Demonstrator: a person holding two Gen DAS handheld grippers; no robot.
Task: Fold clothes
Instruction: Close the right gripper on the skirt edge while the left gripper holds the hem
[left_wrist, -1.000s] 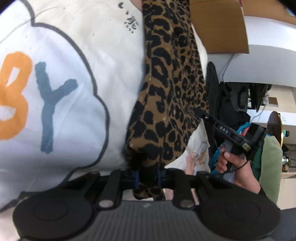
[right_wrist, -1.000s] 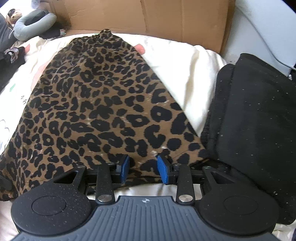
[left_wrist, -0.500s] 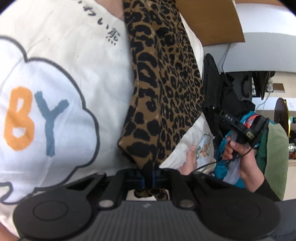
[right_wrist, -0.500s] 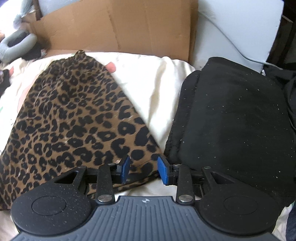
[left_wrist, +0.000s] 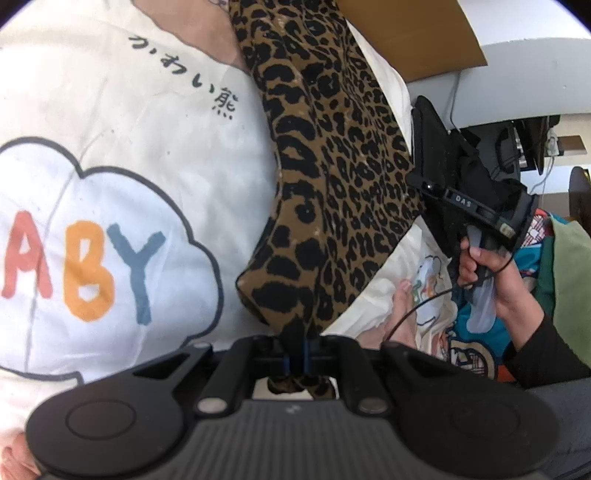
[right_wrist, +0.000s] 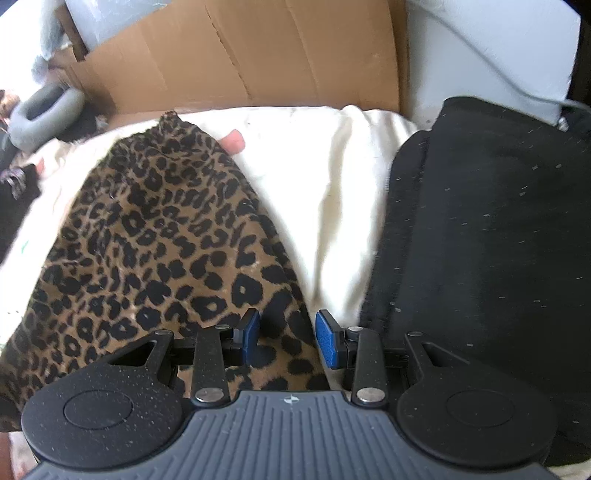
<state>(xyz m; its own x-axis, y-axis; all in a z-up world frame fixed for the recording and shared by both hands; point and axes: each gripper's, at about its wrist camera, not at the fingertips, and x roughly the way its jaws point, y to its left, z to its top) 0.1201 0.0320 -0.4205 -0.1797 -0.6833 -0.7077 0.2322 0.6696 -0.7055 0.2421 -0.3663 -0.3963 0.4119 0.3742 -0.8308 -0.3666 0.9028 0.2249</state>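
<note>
A leopard-print garment (left_wrist: 332, 177) lies stretched across a cream bedsheet (left_wrist: 110, 122) printed with a cloud and coloured letters. My left gripper (left_wrist: 295, 360) is shut on one corner of it, a bit of cloth bunched behind the blue pads. In the right wrist view the same leopard-print garment (right_wrist: 155, 251) spreads to the left, its near corner lying between the blue pads (right_wrist: 327, 343) of my right gripper (right_wrist: 286, 338), which stands open. The left wrist view shows the right gripper (left_wrist: 476, 210) held by a person's hand (left_wrist: 491, 280) at that far corner.
A folded black garment (right_wrist: 480, 258) lies on the right, close beside the leopard cloth. A brown cardboard sheet (right_wrist: 258, 59) stands along the back of the bed. A grey neck pillow (right_wrist: 40, 110) sits at the far left. Colourful clothes (left_wrist: 480, 332) pile beside the person.
The right gripper has slid rightward along the leopard garment's near edge to its corner beside the black garment. The left gripper, still clamped, has pulled back, showing more of the printed sheet.
</note>
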